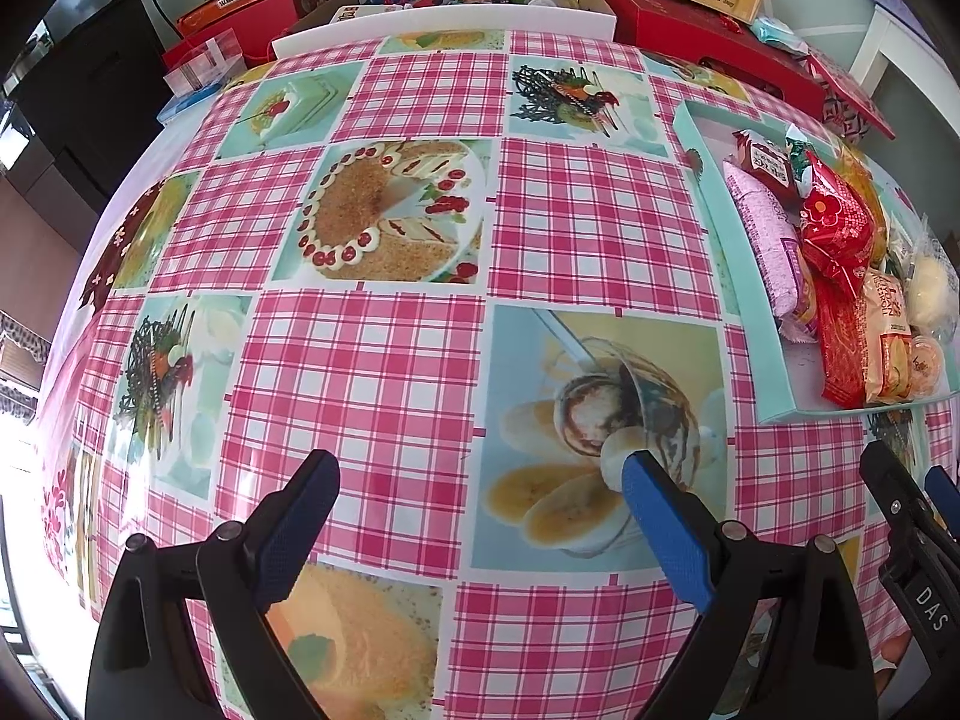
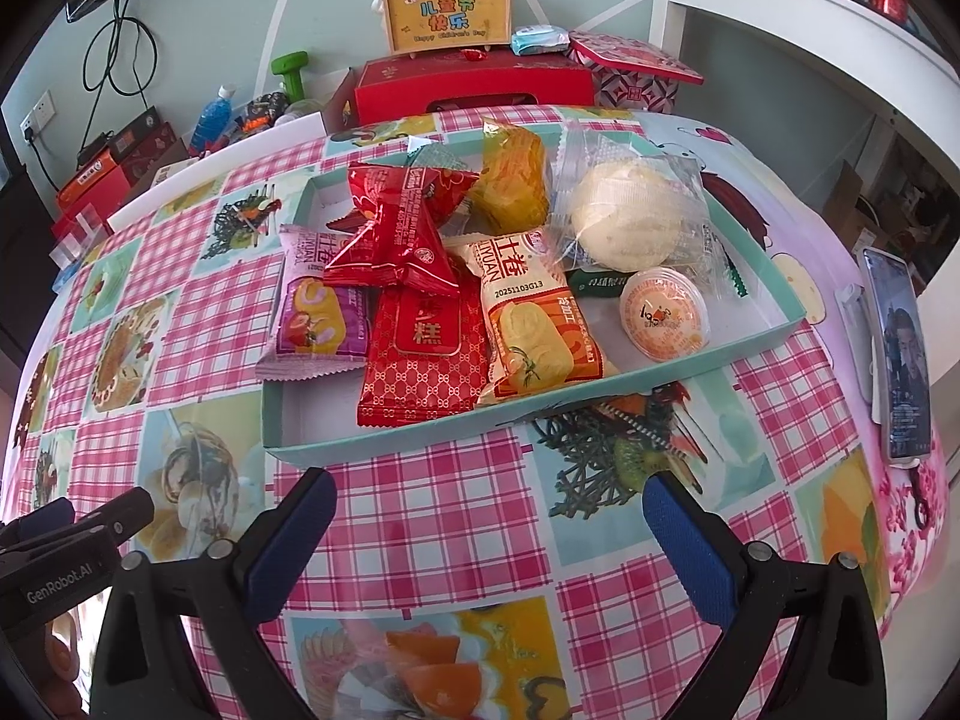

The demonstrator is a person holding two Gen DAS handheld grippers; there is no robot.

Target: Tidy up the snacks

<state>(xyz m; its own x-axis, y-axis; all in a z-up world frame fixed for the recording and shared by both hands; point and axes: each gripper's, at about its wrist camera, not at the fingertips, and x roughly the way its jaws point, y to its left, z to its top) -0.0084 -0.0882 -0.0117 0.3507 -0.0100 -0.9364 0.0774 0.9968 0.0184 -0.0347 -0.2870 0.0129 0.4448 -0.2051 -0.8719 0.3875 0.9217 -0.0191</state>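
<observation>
A shallow teal box lid (image 2: 384, 443) on the checked tablecloth holds several wrapped snacks: a purple cake roll pack (image 2: 318, 312), red packets (image 2: 396, 240), a red patterned pack (image 2: 423, 354), a yellow roll pack (image 2: 534, 324), a clear-wrapped bun (image 2: 627, 219), a small jelly cup (image 2: 663, 313) and a yellow packet (image 2: 516, 180). My right gripper (image 2: 489, 495) hovers open just in front of the tray, nothing between its blue pads. My left gripper (image 1: 480, 477) is open over bare tablecloth; the tray (image 1: 729, 252) lies to its right, and the right gripper's fingers (image 1: 888, 492) show at its right edge.
Red gift boxes (image 2: 474, 87), a yellow cardboard case (image 2: 447, 15), a blue bottle (image 2: 210, 117) and a green dumbbell (image 2: 291, 75) crowd the table's far edge. A phone (image 2: 900, 354) lies at the right edge. A white board (image 1: 444, 24) stands at the back.
</observation>
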